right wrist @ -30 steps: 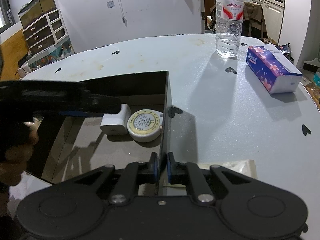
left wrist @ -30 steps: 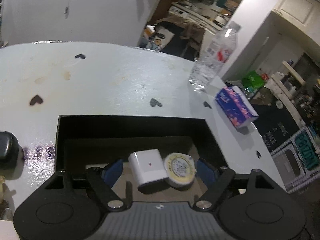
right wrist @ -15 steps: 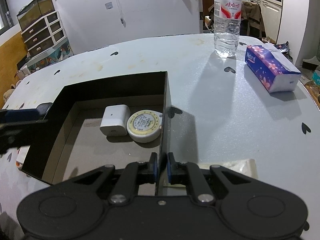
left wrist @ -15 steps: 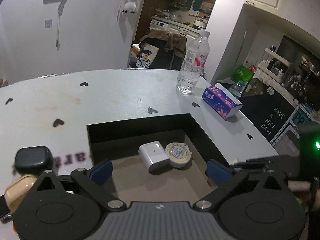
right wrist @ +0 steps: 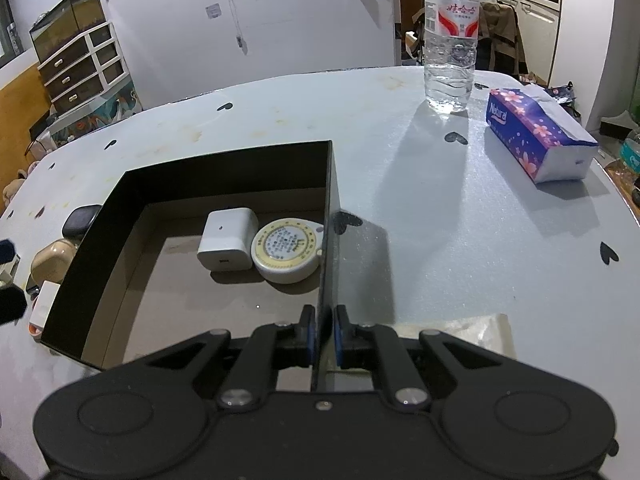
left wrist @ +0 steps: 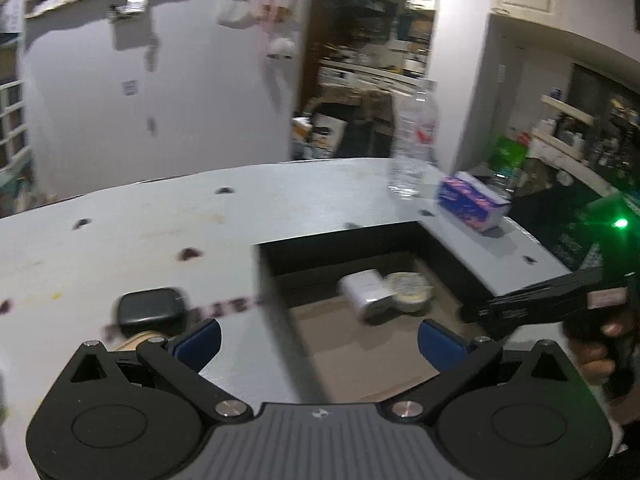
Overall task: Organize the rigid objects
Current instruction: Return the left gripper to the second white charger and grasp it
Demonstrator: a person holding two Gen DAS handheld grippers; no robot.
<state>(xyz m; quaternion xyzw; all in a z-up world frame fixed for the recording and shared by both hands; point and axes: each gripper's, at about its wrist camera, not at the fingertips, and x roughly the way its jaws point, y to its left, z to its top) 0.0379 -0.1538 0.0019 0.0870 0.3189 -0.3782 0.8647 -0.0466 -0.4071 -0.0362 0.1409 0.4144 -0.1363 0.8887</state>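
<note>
My right gripper (right wrist: 321, 334) is pinched tight on the thin right wall of the black box (right wrist: 224, 168). Inside the box, a white charger (right wrist: 228, 238) and a round tape measure (right wrist: 286, 249) sit touching each other near the back right corner. My left gripper (left wrist: 318, 338) has its jaws opening wide with nothing between them. Just outside the box's left wall lie a black case (right wrist: 80, 220) and what may be a tan case (right wrist: 54, 258); that side is blurry.
</note>
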